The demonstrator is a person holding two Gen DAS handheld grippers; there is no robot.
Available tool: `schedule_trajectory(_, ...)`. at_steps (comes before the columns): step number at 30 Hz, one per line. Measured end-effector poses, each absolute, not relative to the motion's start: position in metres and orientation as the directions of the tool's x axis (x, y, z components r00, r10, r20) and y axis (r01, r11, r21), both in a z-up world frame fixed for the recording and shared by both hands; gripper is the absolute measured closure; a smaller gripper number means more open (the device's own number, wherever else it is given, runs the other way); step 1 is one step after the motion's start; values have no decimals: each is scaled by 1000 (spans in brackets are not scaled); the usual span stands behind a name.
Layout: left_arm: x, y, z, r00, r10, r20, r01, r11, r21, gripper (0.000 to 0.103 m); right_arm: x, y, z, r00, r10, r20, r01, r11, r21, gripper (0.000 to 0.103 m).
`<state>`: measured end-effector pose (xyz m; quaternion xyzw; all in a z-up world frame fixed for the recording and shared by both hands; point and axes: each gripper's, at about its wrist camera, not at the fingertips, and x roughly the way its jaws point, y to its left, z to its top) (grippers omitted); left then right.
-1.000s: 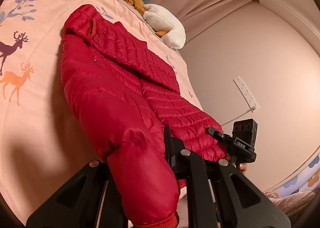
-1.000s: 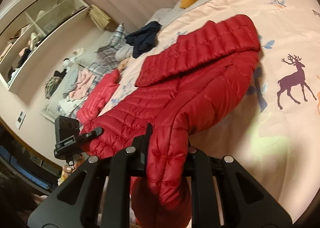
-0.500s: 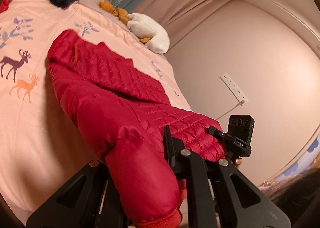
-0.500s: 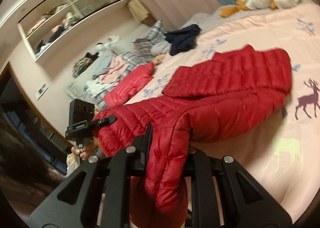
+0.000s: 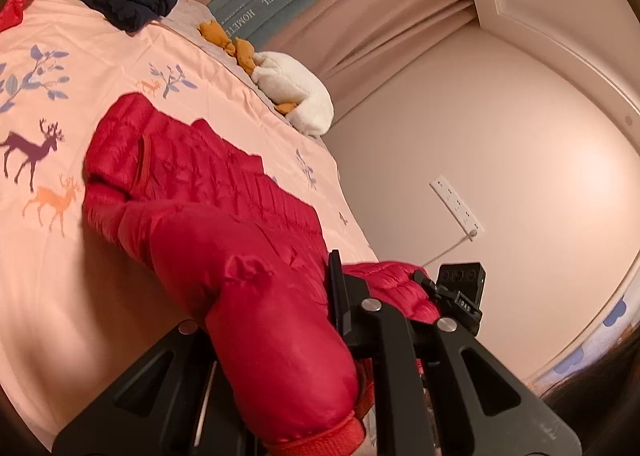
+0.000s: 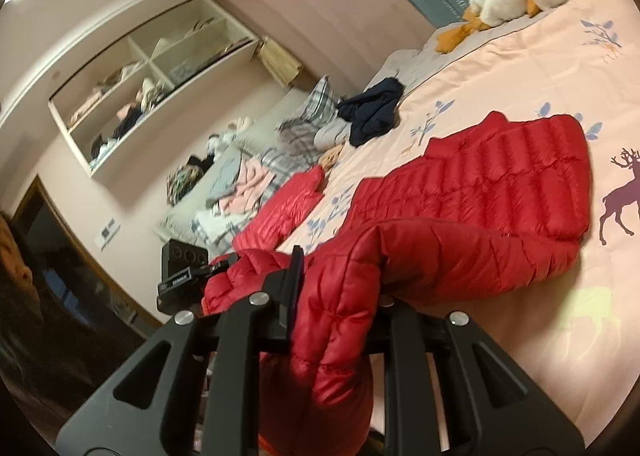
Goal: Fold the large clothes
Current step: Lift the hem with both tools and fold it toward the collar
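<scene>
A: Where is the red down jacket [image 5: 208, 192] found at this moment, and how is it held?

B: It is spread on the pink bedspread [image 5: 60, 296], with the far end flat and the near end lifted off the bed. The left gripper [image 5: 280, 320] is clenched on one near part of it, a sleeve as it seems, since a ribbed cuff is seen hanging below the jaws. The right gripper [image 6: 336, 296] is clenched on the other near part of the same jacket [image 6: 480, 192].

A: What can be counted as done?

B: One panel is already laid over the body on the far side (whether it is a front flap or a sleeve cannot be told). The two near corners are taken up, so the fold toward the far end is judged to be prepared but not yet made.

A: And what is left?

B: The lifted end must be carried over and laid down, and then the bundle pressed flat. Other clothes are also seen unfolded: a dark garment [image 6: 372, 108], a second red piece [image 6: 280, 212] and a mixed pile [image 6: 248, 176] at the side. Much of the task is therefore judged to remain.
</scene>
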<state>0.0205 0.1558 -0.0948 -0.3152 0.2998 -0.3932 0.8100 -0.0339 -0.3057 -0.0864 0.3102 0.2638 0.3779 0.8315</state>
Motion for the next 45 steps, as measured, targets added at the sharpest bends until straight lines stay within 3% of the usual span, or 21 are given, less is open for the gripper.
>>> schedule_trajectory(13, 96, 145, -74, 593, -750, -292, 414, 596, -689, 91, 37, -329, -96, 710, 675, -202, -342, 581, 739, 82)
schedule_trajectory(37, 250, 103, -118, 581, -581, -570, 158, 768, -621, 90, 186, -338, -139, 735, 550, -396, -66, 640, 765, 80)
schedule_trajectory(45, 291, 92, -147, 541, -532, -651, 74, 801, -593, 85, 222, -339, -168, 706, 522, -479, 41, 644, 764, 80)
